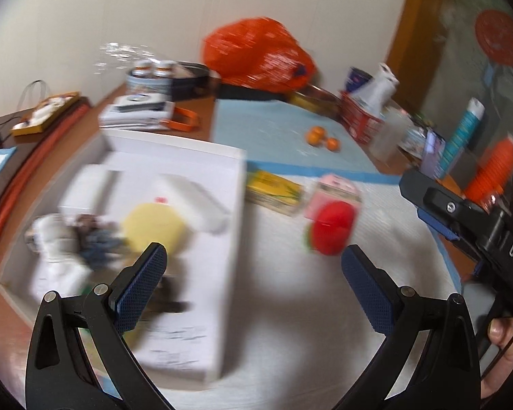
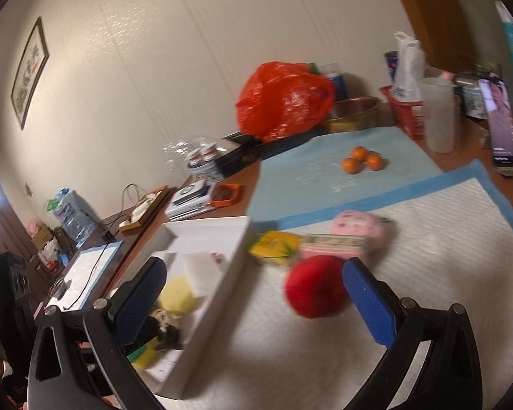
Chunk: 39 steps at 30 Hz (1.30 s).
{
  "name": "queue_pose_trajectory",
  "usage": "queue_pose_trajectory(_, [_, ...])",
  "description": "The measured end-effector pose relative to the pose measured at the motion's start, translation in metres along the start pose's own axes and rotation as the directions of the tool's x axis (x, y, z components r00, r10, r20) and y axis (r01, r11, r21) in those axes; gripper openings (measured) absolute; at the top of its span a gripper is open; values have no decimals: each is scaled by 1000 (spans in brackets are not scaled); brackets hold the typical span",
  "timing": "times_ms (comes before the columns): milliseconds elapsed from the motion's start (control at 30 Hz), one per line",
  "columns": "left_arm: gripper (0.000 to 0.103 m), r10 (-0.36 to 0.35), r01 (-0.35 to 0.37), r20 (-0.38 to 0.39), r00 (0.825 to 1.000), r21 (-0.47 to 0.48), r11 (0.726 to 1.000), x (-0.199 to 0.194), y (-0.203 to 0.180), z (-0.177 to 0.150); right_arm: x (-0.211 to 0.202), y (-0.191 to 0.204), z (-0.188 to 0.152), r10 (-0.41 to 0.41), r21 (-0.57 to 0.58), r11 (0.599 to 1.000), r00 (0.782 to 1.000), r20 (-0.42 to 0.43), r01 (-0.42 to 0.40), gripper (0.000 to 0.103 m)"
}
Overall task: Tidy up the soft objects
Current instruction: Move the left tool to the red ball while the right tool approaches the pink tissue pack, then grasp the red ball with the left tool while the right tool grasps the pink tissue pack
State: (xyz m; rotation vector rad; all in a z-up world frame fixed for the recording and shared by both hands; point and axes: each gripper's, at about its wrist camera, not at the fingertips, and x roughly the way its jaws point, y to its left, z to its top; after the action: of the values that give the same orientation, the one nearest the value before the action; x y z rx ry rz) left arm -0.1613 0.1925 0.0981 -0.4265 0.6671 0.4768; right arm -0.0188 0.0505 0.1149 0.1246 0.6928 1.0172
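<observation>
Hovering both tools over the desk, nothing gripped. Left tool (image 1: pixel 253 266) spread wide, straddling the right wall of the white box (image 1: pixel 234 239). Right tool (image 2: pixel 253 283) also spread wide, empty, aimed between box and loose toys.

Already in the box: yellow sponge (image 1: pixel 154 225), white foam block (image 1: pixel 191 201), a dark-and-white bundle at 9 o'clock from the sponge, too blurred to name. Reads as the collection bin for soft items.

Still out on the white quilted pad (image 1: pixel 290 324):
- red plush toy (image 2: pixel 316 287), just beside the right tool's right pad (image 2: pixel 369 304), at 3 o'clock from the box. Touching or not, can't tell through blur.
- pink plush toy (image 2: pixel 357 227), at 12 o'clock from the red one.
- yellow-green packet (image 2: pixel 275 244), near the box's far corner.

Judging next pick: red plush, closest to the right tool and inside its wide spread. Soft and round, so likely to squash and roll; better taken across the middle.

Not part of the job, probably: tangerines (image 2: pixel 362 159) on the blue mat at 12 o'clock, orange plastic bag (image 2: pixel 284 99) against the wall, well apart from the work area.

Heavy motion blur in both views, so fine contact unreadable.
</observation>
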Motion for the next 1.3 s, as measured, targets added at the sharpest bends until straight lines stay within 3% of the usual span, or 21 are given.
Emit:
queue_pose_trajectory(233, [103,-1,4,-53,999,69,998,44,-51,-4,-24,-75,-1,-91,85,992,996,-2,90,103])
queue_pose_trajectory(467, [102,66,-56,-82,994,109,992,86,-84,-6,-43,-151,3,-187,232,954,982,-21,187,103])
queue_pose_trajectory(533, [96,68,-58,-82,994,119,991,98,-91,-1,-48,-158,3,-198,219,955,980,-21,198,103])
queue_pose_trajectory(733, [95,123,-106,-118,985,142,984,136,-97,7,-50,-169,1,-193,204,959,980,-37,197,103])
queue_pose_trajectory(767, [91,116,-99,-128,985,135,986,141,-95,7,-48,-172,1,-193,205,959,980,-43,198,103])
queue_pose_trajectory(800, [59,105,-89,-131,986,129,988,142,-93,7,-47,-174,1,-193,208,958,980,-48,199,103])
queue_pose_trajectory(833, [53,96,-81,-136,986,117,990,143,-90,6,-46,-175,1,-193,210,957,980,-51,200,103])
queue_pose_trajectory(1067, [51,30,-24,-108,994,48,999,111,-71,-2,-27,-170,2,-175,200,962,981,-82,188,103])
queue_pose_trajectory(1300, [51,-18,17,-81,997,-14,1000,58,-47,-13,28,-113,-2,-49,43,997,986,-160,57,103])
